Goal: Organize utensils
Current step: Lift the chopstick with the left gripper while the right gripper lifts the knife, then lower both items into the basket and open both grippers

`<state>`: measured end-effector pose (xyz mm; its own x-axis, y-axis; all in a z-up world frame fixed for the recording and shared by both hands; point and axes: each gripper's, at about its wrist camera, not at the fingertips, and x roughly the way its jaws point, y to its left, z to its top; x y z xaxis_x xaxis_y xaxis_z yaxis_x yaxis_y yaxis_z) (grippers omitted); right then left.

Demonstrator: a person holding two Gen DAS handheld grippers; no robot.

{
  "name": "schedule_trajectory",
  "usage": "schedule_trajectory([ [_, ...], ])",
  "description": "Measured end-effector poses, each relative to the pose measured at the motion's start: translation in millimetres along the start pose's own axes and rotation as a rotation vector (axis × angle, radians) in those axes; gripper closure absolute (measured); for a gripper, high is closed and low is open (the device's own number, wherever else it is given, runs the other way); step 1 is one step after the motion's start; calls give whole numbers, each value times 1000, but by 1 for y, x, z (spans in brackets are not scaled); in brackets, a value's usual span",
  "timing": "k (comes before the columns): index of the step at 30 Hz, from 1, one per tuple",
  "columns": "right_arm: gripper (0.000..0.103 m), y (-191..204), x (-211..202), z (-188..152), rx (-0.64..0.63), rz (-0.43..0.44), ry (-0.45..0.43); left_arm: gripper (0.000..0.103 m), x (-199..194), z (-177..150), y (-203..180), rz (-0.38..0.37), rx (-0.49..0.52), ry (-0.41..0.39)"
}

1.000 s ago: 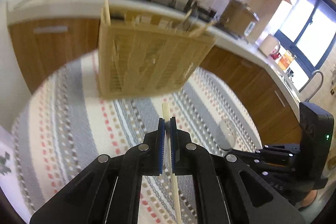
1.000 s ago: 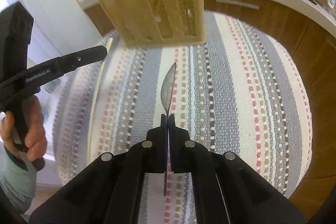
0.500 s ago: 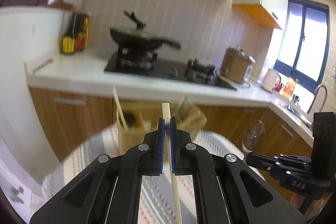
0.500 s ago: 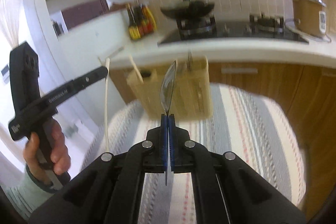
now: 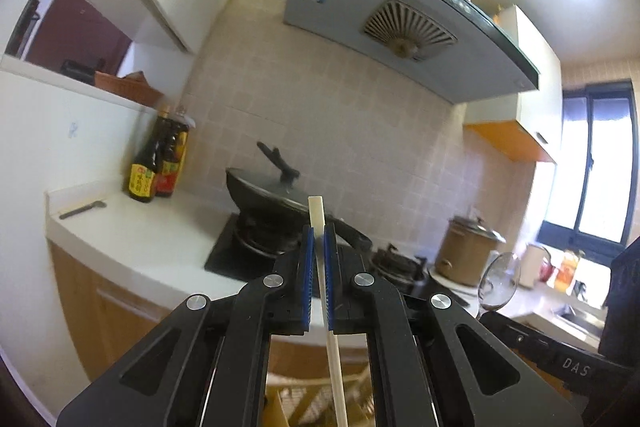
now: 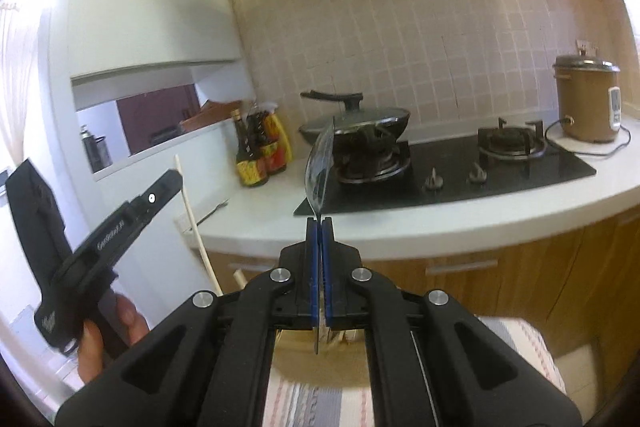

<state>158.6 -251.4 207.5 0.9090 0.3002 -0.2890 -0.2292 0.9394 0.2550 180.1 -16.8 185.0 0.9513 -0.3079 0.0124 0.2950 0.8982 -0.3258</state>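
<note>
Between the left gripper's (image 5: pixel 318 227) blue pads a pale chopstick (image 5: pixel 325 291) is clamped, its lower end cut off by the frame. Right gripper (image 6: pixel 319 223) pinches a spoon (image 6: pixel 319 167) edge-on — the wooden holder (image 6: pixel 320 347) below is mostly hidden.

A lidded wok (image 6: pixel 356 125) sits on the stove (image 6: pixel 444 171).

Each black hand-held gripper (image 5: pixel 318 255) has blue pads (image 5: pixel 307 279); the left one's pads flank a pale cream chopstick (image 5: pixel 316 215), the right one's (image 6: pixel 319 223) a silvery spoon (image 6: pixel 320 167). Ahead lie a white worktop (image 6: pixel 400 223), black wok (image 6: pixel 360 131), beige tiles (image 6: pixel 440 47) and brown cooker (image 6: pixel 586 103); below, a cloth (image 6: pixel 316 407) striped grey, white and red.
</note>
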Motion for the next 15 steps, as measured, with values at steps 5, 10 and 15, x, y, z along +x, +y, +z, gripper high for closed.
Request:
schedule_trajectory([
  [5, 102, -9, 30, -5, -43, -73, -31, 100, 25, -27, 4, 38, -4, -44],
  [10, 102, -24, 52, -20, -84, -134, -19, 100, 33, -46, 7, 87, 0, -85],
  [15, 102, -36, 69, -38, -82, -138, 13, 100, 38, -62, -2, 104, 68, -94],
])
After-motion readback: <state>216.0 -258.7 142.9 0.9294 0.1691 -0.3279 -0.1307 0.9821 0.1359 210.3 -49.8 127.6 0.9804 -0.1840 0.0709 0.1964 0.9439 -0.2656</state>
